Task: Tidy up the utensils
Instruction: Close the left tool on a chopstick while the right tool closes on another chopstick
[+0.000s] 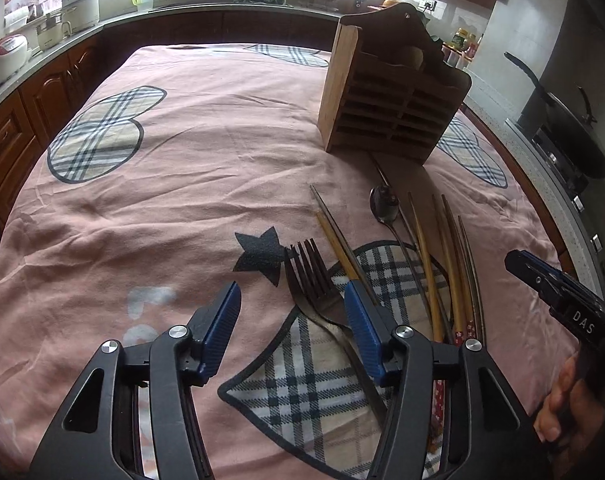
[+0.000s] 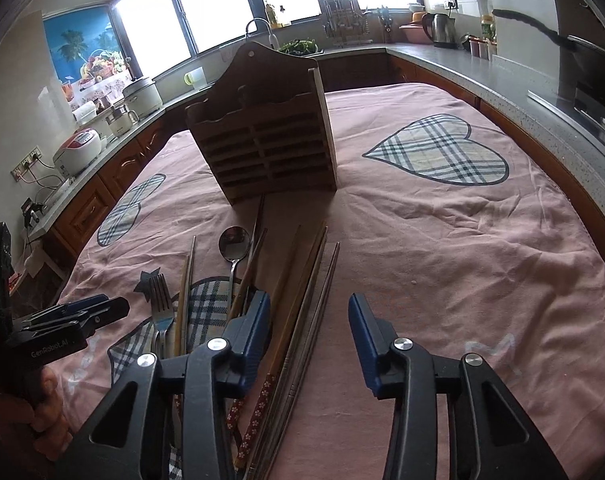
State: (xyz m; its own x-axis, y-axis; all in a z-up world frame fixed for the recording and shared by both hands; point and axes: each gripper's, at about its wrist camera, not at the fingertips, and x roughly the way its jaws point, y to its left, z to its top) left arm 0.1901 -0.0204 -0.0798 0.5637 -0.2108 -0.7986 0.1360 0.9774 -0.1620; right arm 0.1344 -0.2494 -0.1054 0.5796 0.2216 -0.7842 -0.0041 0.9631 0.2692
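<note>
On the pink cloth of the table (image 1: 174, 168), the left gripper (image 1: 292, 312) hovers with jaws wide apart, holding nothing. One fork (image 1: 308, 280) lies between them, tines pointing away toward the wooden utensil holder (image 1: 386, 108), its long axis running near to far. Right of it lies one spoon (image 1: 384, 204), bowl at the far end, among a loose fan of chopsticks (image 2: 302, 300), too overlapped to count, all lengthwise. The right gripper (image 2: 310, 320) stands open and empty above the chopsticks.
</note>
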